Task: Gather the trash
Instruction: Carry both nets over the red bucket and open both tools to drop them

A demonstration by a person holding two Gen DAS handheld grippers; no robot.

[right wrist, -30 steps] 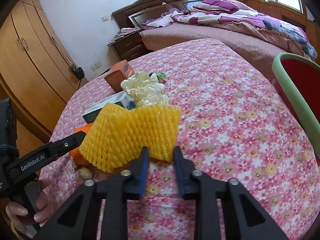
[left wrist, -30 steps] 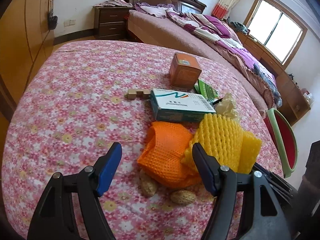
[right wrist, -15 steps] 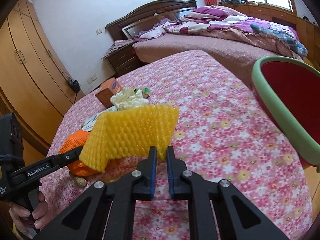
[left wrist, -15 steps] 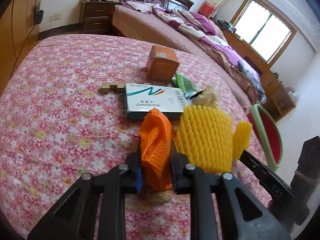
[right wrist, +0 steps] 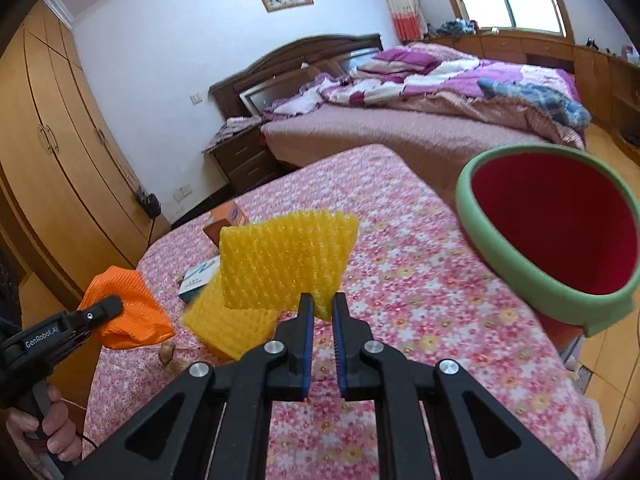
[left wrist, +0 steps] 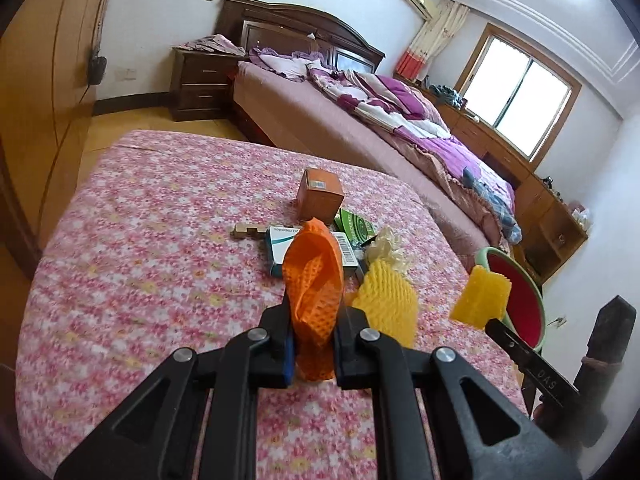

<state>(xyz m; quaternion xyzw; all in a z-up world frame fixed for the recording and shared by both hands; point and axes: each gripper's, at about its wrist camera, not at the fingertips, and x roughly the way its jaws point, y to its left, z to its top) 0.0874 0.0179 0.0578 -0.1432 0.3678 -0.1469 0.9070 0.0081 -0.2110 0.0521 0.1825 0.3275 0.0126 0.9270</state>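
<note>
The words "GenRobot.AI" are showing in white print along the black arm of the left gripper, seen at the lower left of the right wrist view. In the left wrist view, the letters "DAS" are reading upside down on the black finger of the right gripper at the lower right. A white and teal carton on the table is carrying a barcode on its near end, and its printed lettering is staying too small to read.
</note>
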